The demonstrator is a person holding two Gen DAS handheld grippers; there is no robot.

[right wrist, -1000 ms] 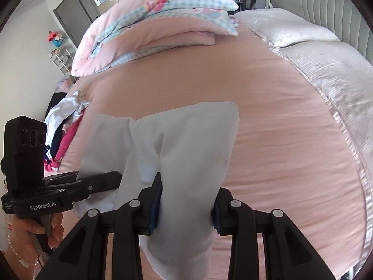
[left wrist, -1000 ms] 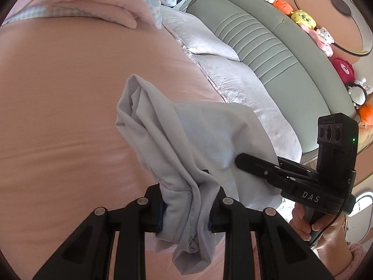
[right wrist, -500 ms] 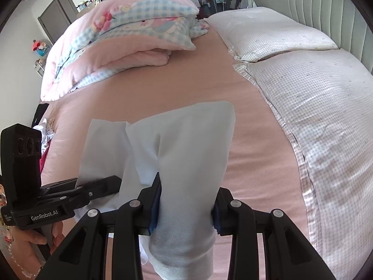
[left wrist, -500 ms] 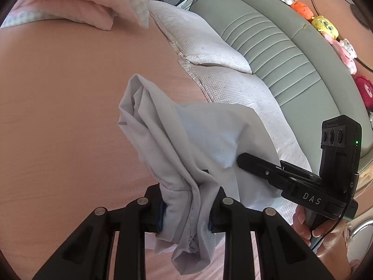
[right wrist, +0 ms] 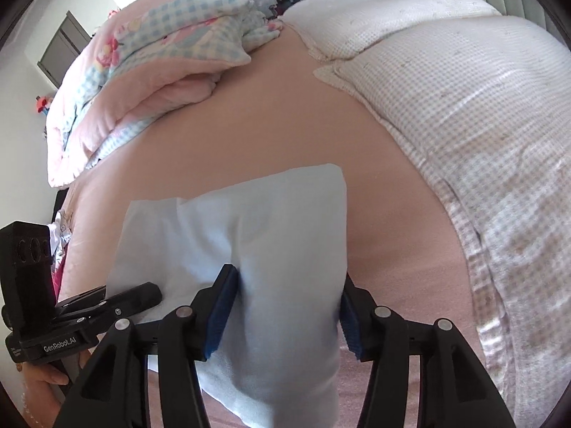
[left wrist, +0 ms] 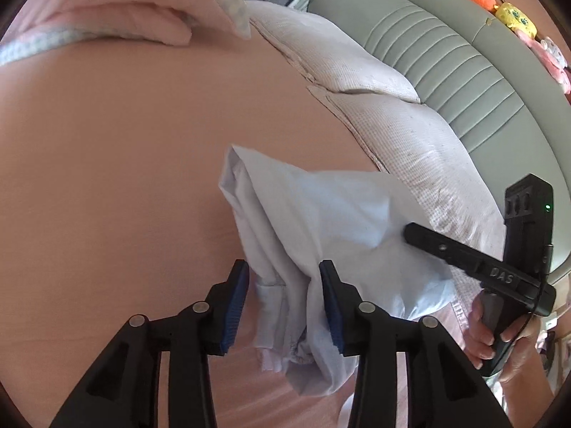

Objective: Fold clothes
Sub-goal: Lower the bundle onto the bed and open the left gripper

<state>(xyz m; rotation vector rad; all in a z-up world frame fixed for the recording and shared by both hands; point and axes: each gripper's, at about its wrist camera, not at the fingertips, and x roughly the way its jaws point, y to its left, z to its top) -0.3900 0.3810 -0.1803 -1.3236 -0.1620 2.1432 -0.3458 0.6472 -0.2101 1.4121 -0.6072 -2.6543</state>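
Between the blue pads of the left gripper (left wrist: 283, 299): bunched edge of a pale blue garment (left wrist: 321, 221). Jaws opening, gap visible beside the left pad, cloth only brushing the right one, so no clamp there. The garment spreads ahead of the tool and to its right, lying on the pink bedsheet (left wrist: 125, 164).

Right gripper (right wrist: 289, 306): jaws opening too. The garment (right wrist: 249, 235) fills the gap and bulges between the pads; left pad touches the fabric, right pad edge is blurred, can't tell if it presses. Cloth runs forward from the tool as a folded slab, sheet beyond it.

Readable text: "DAS" on the right gripper's body as seen from the left wrist view, green LED lit on its camera block. "GenRobot.AI" on the left gripper's body in the right wrist view. A hand (left wrist: 499, 335) grips the right handle.

Ahead-right of both tools: white checked pillows (right wrist: 481, 114) against a grey ribbed headboard (left wrist: 464, 60). Ahead-left: folded pink and blue gingham quilt (right wrist: 150, 67). Plush toys (left wrist: 514, 18) along the headboard top.
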